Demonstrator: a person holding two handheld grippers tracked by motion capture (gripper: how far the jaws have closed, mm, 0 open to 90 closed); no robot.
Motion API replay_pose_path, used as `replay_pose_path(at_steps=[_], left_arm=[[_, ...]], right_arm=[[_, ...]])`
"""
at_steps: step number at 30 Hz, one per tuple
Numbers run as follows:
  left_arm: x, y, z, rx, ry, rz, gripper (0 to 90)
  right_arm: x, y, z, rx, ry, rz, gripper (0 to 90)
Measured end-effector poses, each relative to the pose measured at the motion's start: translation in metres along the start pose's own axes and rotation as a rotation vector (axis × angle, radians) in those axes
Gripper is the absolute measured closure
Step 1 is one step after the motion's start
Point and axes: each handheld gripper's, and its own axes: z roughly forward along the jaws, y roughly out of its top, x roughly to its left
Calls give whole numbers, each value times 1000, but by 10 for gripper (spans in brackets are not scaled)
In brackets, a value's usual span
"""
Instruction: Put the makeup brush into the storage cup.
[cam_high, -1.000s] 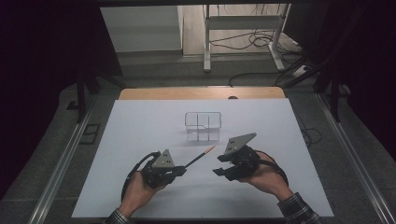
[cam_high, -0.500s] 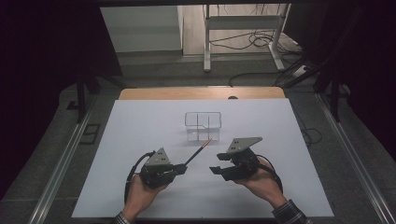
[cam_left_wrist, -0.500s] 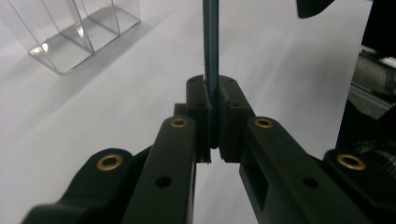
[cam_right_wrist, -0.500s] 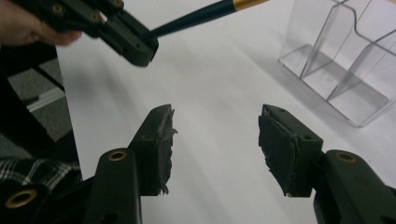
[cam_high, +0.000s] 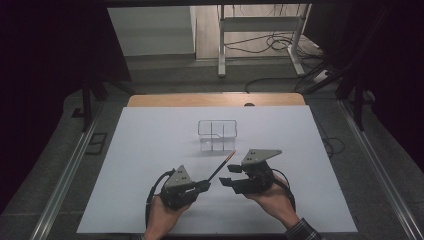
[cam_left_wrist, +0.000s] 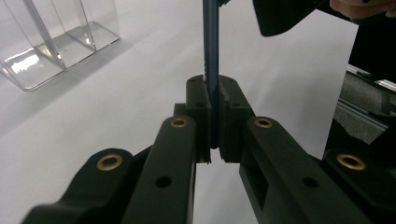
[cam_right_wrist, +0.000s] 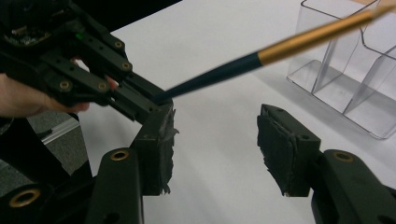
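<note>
The left gripper (cam_high: 202, 186) is squeezed tight on a pencil (cam_high: 221, 165). Its two black pads press on the dark end of the pencil, and you can see this well in the left gripper view, where the thin round stick (cam_left_wrist: 211, 56) stands straight up from between the pads. The pencil is long and thin. It is dark blue at the held end and shiny gold farther up (cam_right_wrist: 308, 39), and it looks smooth. In the high view it slants up and away from the left gripper, toward a clear box (cam_high: 216, 134).

The right gripper (cam_high: 229, 176) is open, with nothing between its jaws. Its pads (cam_right_wrist: 280, 151) are black and look rough and torn at the edges. The pencil passes above them and is not touched by them. The left gripper's tip sits just beside the right gripper's own left pad.

The clear box is made of see-through plastic with flat walls that split it into parts. It stands on the white table (cam_high: 150, 150), which is smooth and flat.

The far tip of the pencil is cut off at the edge of the right gripper view, and the top of it is cut off in the left gripper view too. Both hands are partly hidden under the grippers
</note>
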Motion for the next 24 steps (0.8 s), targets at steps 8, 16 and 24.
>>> replay_pose_path(at_steps=[8, 16, 24], left_arm=[[-6, 0, 8, 2, -3, -4, 861], [-13, 1, 15, 26, 11, 9, 860], [-19, 2, 23, 59, 20, 35, 854]], right_arm=[[-1, 0, 5, -14, 20, 35, 468], [-2, 1, 6, -33, 30, 70, 558], [-6, -1, 6, -49, 90, 131, 710]])
